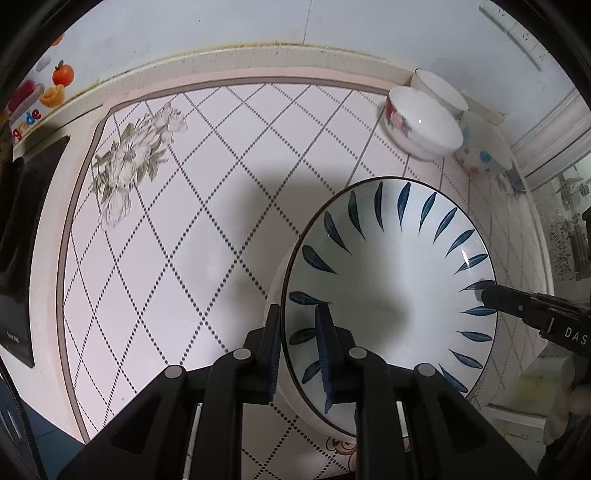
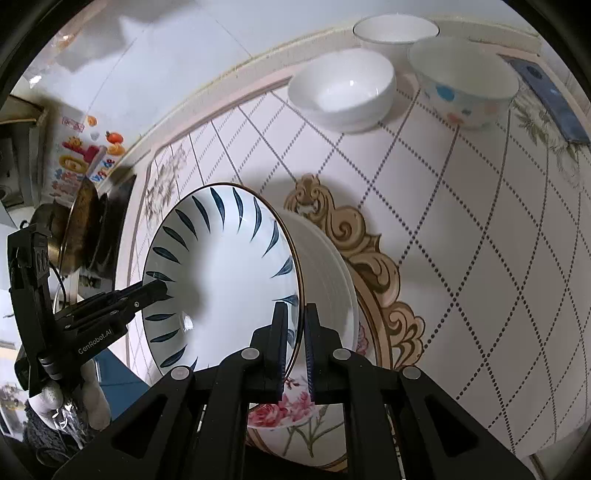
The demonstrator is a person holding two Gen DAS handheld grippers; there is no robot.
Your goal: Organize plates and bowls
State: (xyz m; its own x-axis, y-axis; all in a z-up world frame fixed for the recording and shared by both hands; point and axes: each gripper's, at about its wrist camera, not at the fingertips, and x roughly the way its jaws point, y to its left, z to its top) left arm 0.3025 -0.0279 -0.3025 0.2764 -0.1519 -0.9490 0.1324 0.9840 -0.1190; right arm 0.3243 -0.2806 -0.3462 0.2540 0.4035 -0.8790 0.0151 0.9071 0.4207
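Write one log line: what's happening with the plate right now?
white blue-leaf ceramic plate | left gripper shut on rim | right gripper shut on opposite rim

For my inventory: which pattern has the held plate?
White plate with dark blue leaf strokes around its rim; clearest in left wrist view.

Both wrist cameras are looking steeply down, close over the leaf-patterned plate [image 1: 391, 280] [image 2: 229, 273], from opposite rims, sharing it and the tiled counter [image 1: 177, 236] [image 2: 461, 206].

plate [image 1: 388, 280] over table [image 1: 166, 258] | three bowls [image 1: 421, 125] clustered behind, by wall [image 1: 221, 29]
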